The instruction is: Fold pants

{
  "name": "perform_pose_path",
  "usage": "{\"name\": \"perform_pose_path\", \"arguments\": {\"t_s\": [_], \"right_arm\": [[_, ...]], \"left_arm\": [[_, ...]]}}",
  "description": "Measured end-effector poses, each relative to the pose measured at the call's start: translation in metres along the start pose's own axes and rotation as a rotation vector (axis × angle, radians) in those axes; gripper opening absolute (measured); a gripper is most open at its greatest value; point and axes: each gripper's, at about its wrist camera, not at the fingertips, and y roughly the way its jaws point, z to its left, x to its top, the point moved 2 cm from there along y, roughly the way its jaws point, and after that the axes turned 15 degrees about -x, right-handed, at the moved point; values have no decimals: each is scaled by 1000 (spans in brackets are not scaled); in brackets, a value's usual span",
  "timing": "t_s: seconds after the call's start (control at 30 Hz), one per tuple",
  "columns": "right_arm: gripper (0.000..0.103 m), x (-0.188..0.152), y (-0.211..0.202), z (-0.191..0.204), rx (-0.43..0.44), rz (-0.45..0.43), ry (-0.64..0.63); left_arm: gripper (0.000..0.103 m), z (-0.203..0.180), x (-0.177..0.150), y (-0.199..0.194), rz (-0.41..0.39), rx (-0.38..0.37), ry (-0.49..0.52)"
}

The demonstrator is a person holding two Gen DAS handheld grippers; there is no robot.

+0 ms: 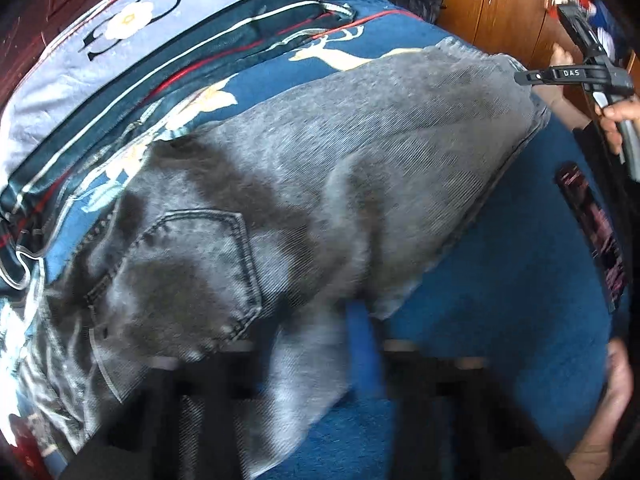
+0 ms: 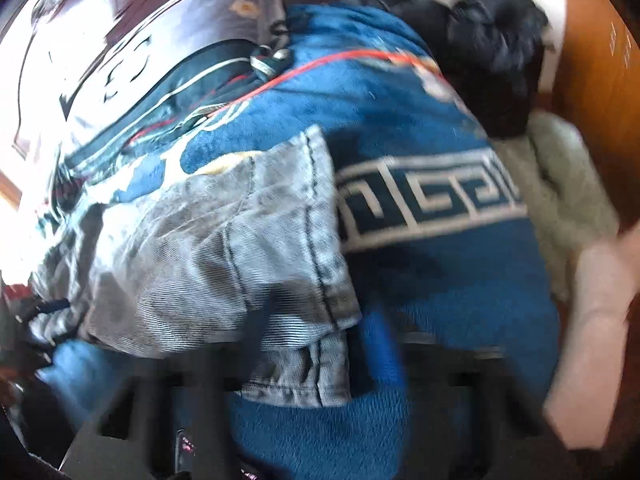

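Grey denim pants (image 1: pixel 320 168) lie across a blue blanket (image 1: pixel 500 280), back pocket (image 1: pixel 192 264) facing up. My left gripper (image 1: pixel 312 344), blurred at the bottom of the left wrist view, is shut on a fold of denim at the pants' near edge. The right gripper (image 1: pixel 528 77), held by a hand (image 1: pixel 616 120), meets the far leg end. In the right wrist view the pants' stitched hem (image 2: pixel 316 240) runs down between the fingers of my right gripper (image 2: pixel 320 344), which is shut on it.
A pale blue flowered quilt (image 1: pixel 120 20) is bunched along the blanket's far side. A phone (image 1: pixel 592 232) lies on the blanket near its edge. Dark clothes (image 2: pixel 492 60), a pale green towel (image 2: pixel 560 184) and a wooden wardrobe (image 1: pixel 492 4) stand beyond.
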Motion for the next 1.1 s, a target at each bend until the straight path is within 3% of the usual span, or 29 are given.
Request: {"name": "perform_pose_path", "arguments": {"t_s": [0.13,0.27,0.37,0.43,0.53,0.6,0.63,0.67,0.73,0.8,0.9,1.1], "right_arm": [[12,10,-54,-2,23,-210,46],[12,2,-73,-8,13,-244,65],[12,-3,-65,-10,-29,-188,69],[12,-10,-37,-8,-84,-50,46],[13,-21,-4,-1,-159,72,-27],[16,-19,-4,1,-179,61,-47],[23,-18,-8,0,-185,51,-41],[36,-18,-11,-2,-190,44,-32],[44,-16,-21,-8,-207,8,-5],[44,-13,-37,-8,-254,-54,-3],[47,-7,-59,4,-269,-155,-19],[50,-9,-75,84,-78,-207,-144]], "left_arm": [[16,-2,3,-17,-50,-9,-14],[16,2,-1,-35,-69,-84,-40],[17,1,-7,-28,-21,-96,-30],[19,0,-11,-13,29,-101,-34],[22,-4,-15,0,42,-74,-22],[22,-3,-14,-4,24,-78,-43],[27,-2,-14,-10,11,-85,-62],[32,-1,-15,-17,-4,-88,-79],[55,4,-18,-39,-46,-83,-113],[63,13,-25,-65,-100,-87,-147],[66,41,-45,-104,-160,-67,-245],[66,127,-109,-149,-212,26,-553]]}}
